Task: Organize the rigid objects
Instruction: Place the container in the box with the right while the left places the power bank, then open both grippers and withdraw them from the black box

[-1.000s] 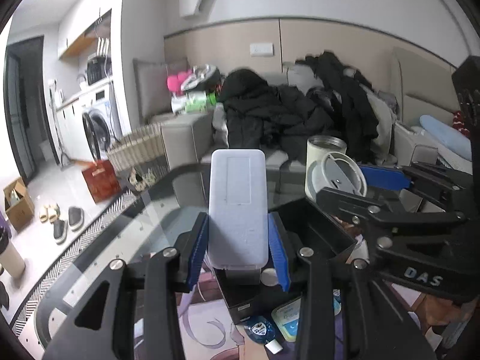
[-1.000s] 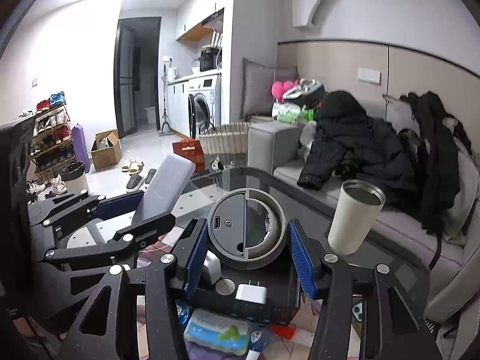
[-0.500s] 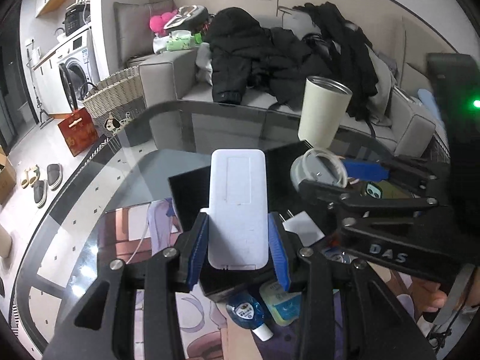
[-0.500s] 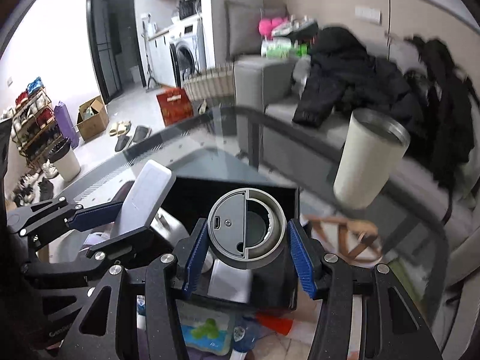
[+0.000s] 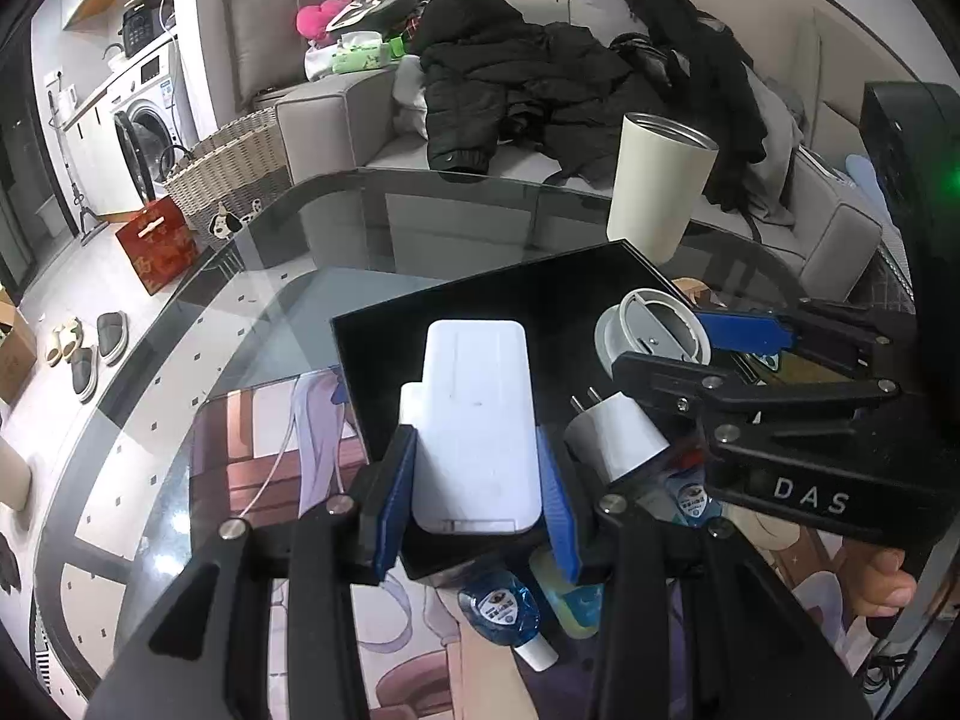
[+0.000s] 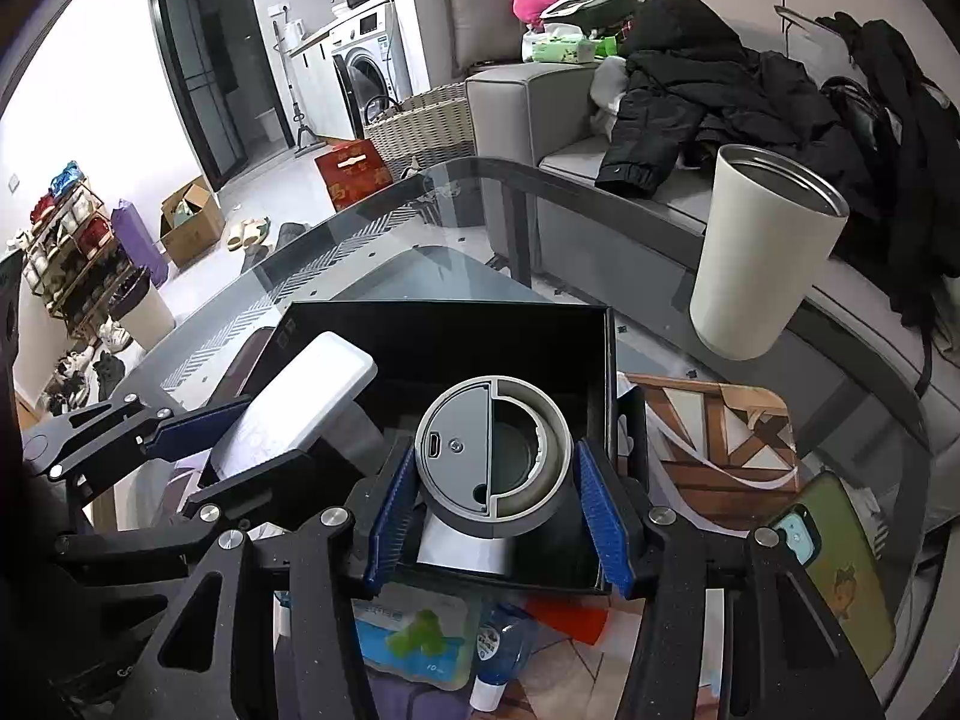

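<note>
My left gripper is shut on a white flat power bank and holds it over the open black box on the glass table. My right gripper is shut on a grey round cup lid and holds it low inside the same black box. A white plug adapter lies in the box. The power bank also shows in the right wrist view, at the box's left side. The lid shows in the left wrist view, at the right of the box.
A cream tumbler stands upright beyond the box. A blue small bottle and a wipes pack lie near the front. A phone in a green case lies at the right. A sofa with dark coats stands behind the table.
Both grippers have come down and tilted towards the table, bringing the power bank and the lid lower into the black box. Both stay shut on their objects.
</note>
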A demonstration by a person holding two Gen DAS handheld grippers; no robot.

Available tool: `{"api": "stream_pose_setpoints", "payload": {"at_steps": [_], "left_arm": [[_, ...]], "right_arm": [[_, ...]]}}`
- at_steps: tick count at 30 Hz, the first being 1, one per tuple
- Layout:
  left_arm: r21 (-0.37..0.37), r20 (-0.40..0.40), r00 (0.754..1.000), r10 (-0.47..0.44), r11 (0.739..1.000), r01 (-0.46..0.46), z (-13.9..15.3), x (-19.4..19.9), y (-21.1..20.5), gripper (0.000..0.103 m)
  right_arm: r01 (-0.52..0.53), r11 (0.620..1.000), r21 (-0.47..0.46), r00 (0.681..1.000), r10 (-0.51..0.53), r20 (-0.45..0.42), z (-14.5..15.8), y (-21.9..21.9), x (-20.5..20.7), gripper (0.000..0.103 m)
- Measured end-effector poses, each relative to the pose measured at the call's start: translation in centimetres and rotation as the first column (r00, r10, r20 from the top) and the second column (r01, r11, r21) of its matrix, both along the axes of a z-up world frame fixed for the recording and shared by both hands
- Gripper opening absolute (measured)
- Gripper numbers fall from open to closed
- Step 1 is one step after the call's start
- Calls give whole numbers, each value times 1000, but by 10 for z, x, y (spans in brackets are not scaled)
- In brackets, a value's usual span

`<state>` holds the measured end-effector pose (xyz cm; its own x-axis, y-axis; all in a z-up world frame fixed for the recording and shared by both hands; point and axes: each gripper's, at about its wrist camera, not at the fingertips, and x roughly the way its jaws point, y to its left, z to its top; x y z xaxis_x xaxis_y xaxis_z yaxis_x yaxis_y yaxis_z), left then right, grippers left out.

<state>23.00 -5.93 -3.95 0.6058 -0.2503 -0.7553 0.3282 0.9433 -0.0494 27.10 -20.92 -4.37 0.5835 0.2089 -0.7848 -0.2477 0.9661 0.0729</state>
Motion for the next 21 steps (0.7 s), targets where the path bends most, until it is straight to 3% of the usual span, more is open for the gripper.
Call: {"api": "stream_pose_setpoints", "payload": {"at_steps": [8, 14, 21], "left_arm": [[4, -12, 1000, 0, 1000, 0, -3, 0, 1, 42], [-6, 20, 1000, -6, 1000, 6, 4, -8, 2, 59], [-27, 88, 996, 13, 1000, -11, 21, -25, 10, 60]], "right_arm": [[-2, 1000, 17, 1000, 2, -6, 1, 0, -3, 53], [2, 999, 39, 1000, -2, -17, 2, -1, -5, 53], [0, 998, 64, 1000, 1, -13, 12, -9, -16, 53]]}}
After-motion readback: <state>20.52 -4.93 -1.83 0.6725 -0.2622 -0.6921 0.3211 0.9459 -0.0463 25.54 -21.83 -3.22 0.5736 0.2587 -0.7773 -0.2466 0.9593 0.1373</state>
